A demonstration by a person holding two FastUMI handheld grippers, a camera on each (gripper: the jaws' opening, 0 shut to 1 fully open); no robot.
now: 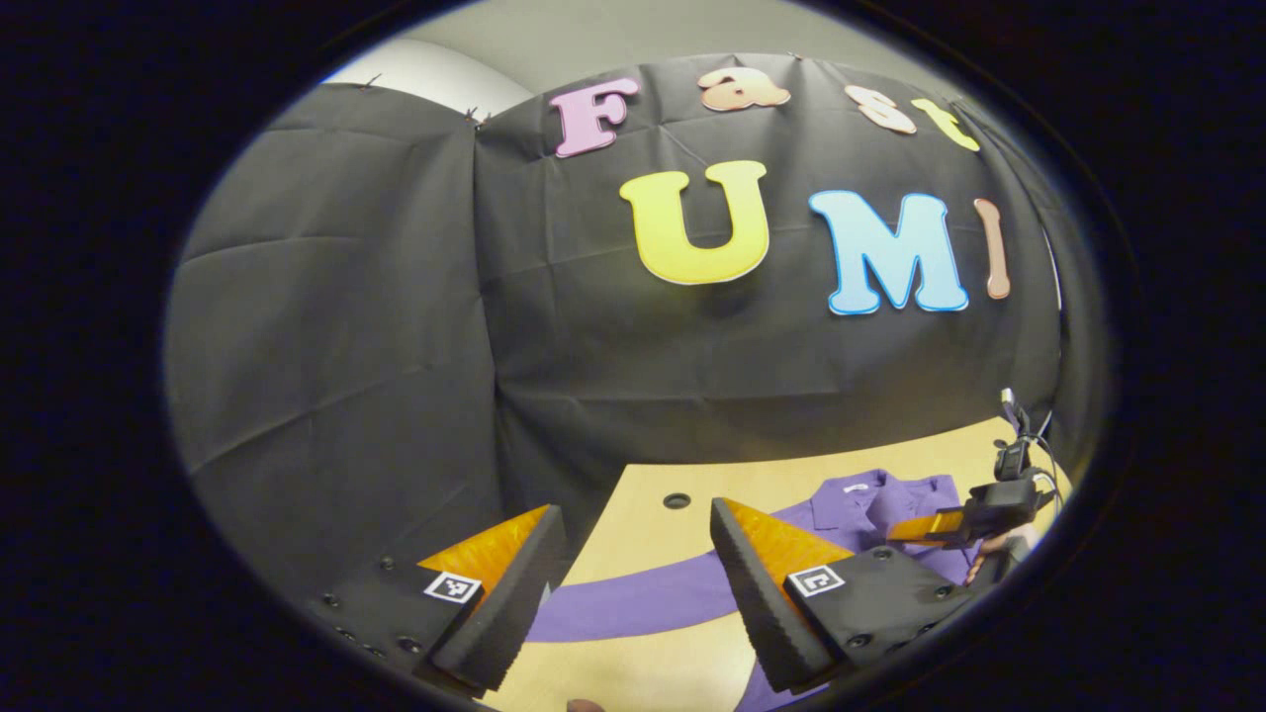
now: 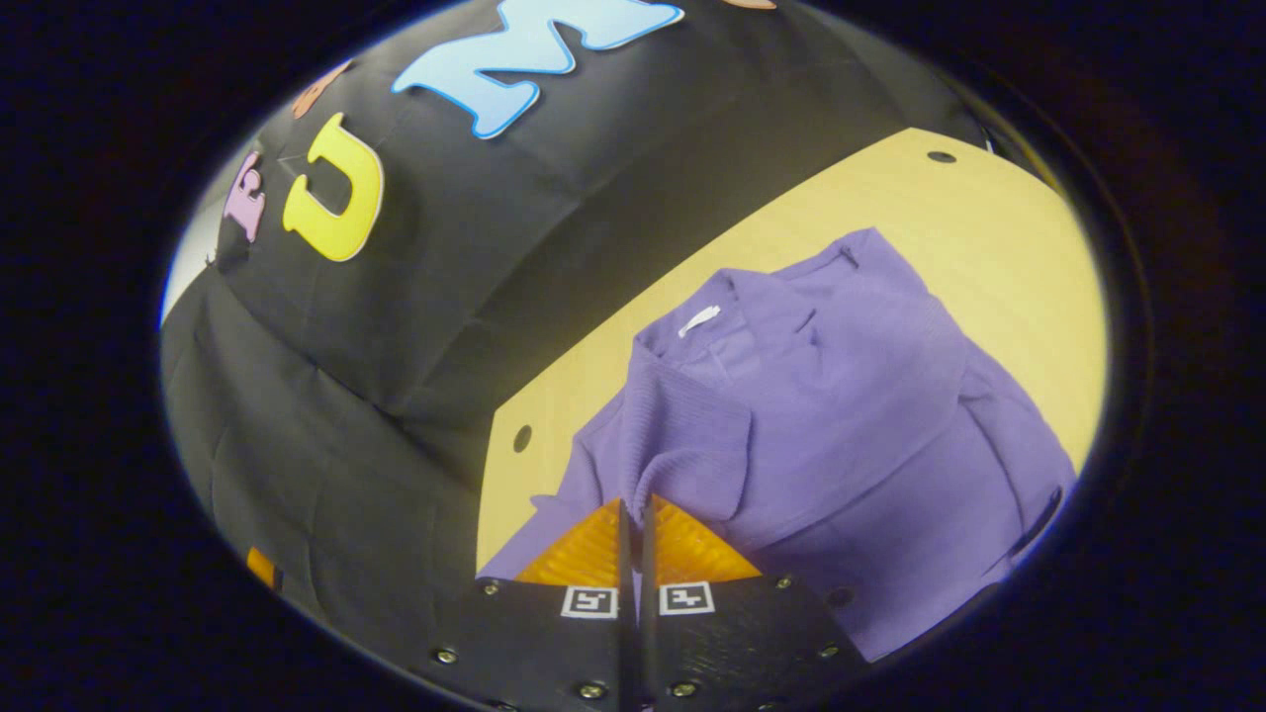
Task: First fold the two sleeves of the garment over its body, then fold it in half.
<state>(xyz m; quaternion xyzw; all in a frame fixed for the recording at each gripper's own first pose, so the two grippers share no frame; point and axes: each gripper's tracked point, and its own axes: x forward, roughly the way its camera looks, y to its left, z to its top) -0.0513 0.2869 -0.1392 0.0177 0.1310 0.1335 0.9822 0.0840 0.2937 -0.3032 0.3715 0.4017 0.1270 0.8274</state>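
Left gripper: seen in the left gripper view with its two orange, black-padded fingers spread wide apart, nothing held between them; it is held above the near edge of the table, over an outstretched purple sleeve that lies flat across the tabletop beneath the gap. Right gripper: seen in the right gripper view with its fingers brought together, only a thin slit left between the pads; the tips are set at a raised fold of purple cloth, but whether any fabric is pinched cannot be told. The same gripper is seen farther off in the left gripper view, over the garment's body, with part of a hand behind it. Garment: a purple collared top, laid on the yellow table, collar toward the black cloth wall, a white tag visible inside the neck. A round hole is noted in the tabletop near the garment's shoulder.
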